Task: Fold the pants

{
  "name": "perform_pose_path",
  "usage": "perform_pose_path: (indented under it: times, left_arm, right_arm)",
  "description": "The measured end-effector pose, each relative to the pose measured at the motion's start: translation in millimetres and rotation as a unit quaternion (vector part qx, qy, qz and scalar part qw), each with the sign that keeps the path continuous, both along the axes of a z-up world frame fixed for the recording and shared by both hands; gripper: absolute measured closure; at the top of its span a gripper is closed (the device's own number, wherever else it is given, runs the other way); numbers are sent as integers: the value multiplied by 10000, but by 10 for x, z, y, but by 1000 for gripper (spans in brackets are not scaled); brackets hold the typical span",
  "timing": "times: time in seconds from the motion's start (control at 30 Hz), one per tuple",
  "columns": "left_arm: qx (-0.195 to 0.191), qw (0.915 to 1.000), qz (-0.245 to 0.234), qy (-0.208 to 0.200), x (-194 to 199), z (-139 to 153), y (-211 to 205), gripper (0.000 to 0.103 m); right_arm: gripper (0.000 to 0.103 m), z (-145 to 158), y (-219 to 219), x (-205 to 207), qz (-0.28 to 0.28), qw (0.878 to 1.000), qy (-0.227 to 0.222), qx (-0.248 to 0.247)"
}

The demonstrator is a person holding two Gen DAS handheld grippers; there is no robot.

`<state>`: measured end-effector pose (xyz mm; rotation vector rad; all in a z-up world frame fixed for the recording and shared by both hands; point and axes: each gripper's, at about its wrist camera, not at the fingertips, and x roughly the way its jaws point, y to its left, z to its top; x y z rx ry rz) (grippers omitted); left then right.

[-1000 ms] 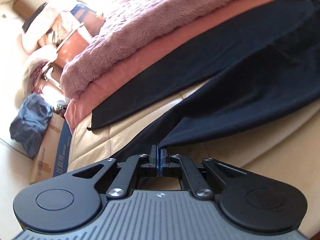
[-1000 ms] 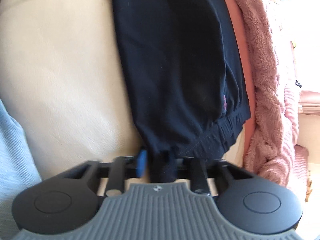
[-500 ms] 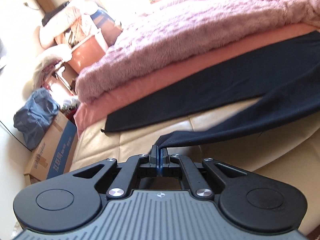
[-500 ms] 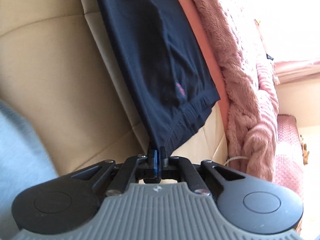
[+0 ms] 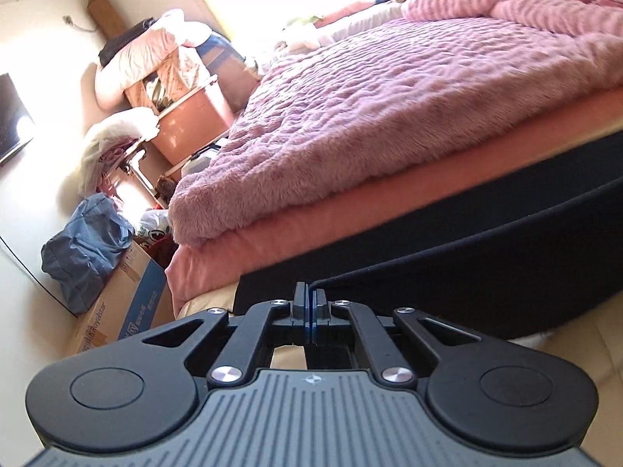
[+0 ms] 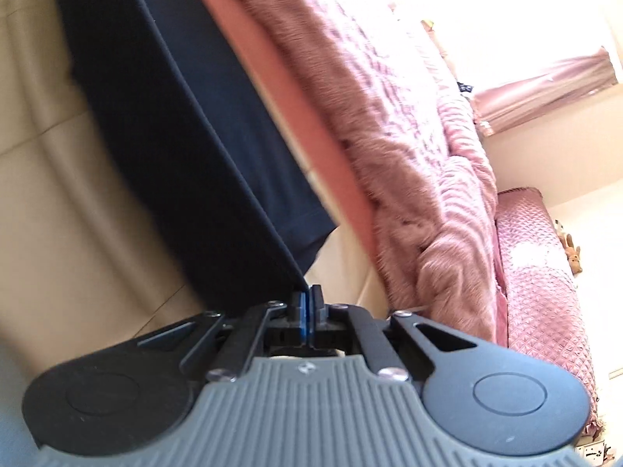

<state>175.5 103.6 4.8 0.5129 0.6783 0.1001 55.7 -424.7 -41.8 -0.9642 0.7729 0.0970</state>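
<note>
Dark navy pants [image 5: 486, 257] are soft, thin knit, light and floppy, so I judge they sag anywhere I don't hold them and take a crease easily; not slippery against the rubbery pads from what I see, nothing fragile. They lie along the near edge of the pink bed sheet [image 5: 350, 210], partly on it and partly on the beige leather surface [image 6: 78, 214] just in front of the sheet, with one layer lifted off and stretched taut between my two grippers. Left gripper [image 5: 310, 296] has its jaws pressed together, pinching an edge of the cloth at what looks like a leg end; the fabric runs away from it in a tight line. Right gripper [image 6: 306, 299] is likewise clamped on a corner of the cloth, the sheet of fabric rising from it; the hemmed end [image 6: 307, 229] sits just past it toward the sheet. Best hold is at corners and hems like this, where doubled stitching gives more bite. Fluffy pink blanket [image 5: 389, 97] lies on the sheet, behind the pants. A cardboard box [image 5: 128, 307] stands on the floor beyond the sheet's end.
</note>
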Motion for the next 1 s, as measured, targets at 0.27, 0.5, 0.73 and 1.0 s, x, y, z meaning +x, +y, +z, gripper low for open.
perform_pose_path:
  times: [0.27, 0.5, 0.73, 1.0]
  left_arm:
    - [224, 9995, 133, 161, 886, -34, -83, 102]
    - [822, 9949, 53, 582, 1601, -575, -269, 102]
    - [1353, 9866, -97, 912, 1991, -1075, -374, 102]
    - [1119, 9898, 65, 875, 2019, -1254, -318, 102]
  right_arm:
    - [103, 85, -73, 1083, -126, 9997, -87, 193]
    - [103, -346, -126, 1893, -189, 9989, 305, 312]
    - [103, -804, -143, 2257, -320, 9949, 749, 593]
    - [103, -903, -198, 2395, -427, 9927, 807, 790]
